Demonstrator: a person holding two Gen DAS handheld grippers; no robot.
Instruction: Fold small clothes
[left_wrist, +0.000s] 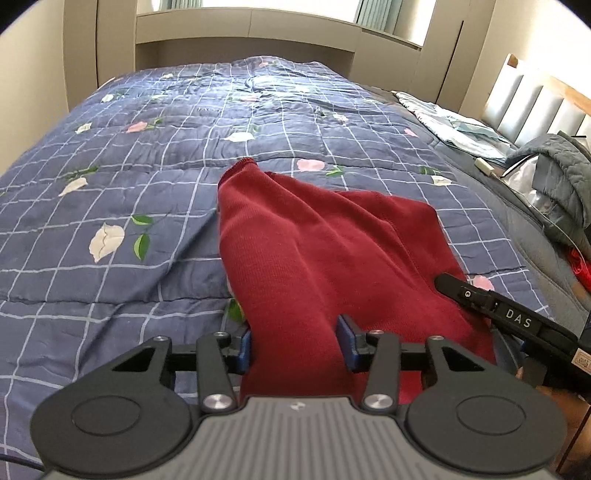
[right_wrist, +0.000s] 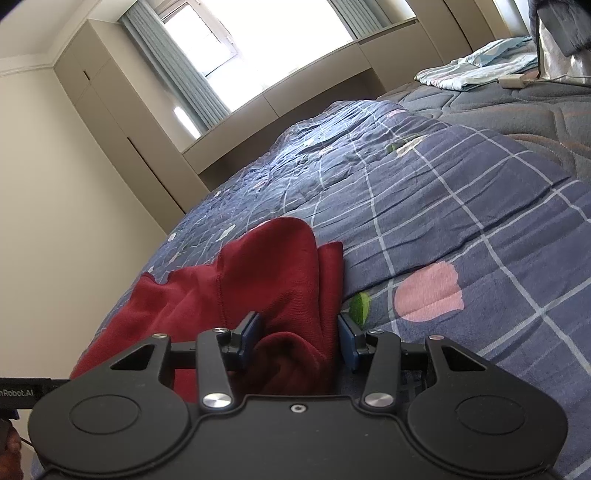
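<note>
Dark red knit garment (left_wrist: 314, 251) bunched on near part of blue checked floral quilt (left_wrist: 147, 155). Left gripper (left_wrist: 295, 341) and right gripper (right_wrist: 297, 338) both clamped on near edge. Risk: uneven lift, cloth slipping, crooked fold.

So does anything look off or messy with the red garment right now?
The red garment is bunched and rumpled on the quilt, not flat, gripped by the left gripper and right gripper. No damage visible.

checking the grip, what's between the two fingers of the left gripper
Red garment fabric fills the gap between the left gripper's blue fingers, running forward onto the quilt. The left wrist view shows this.
</note>
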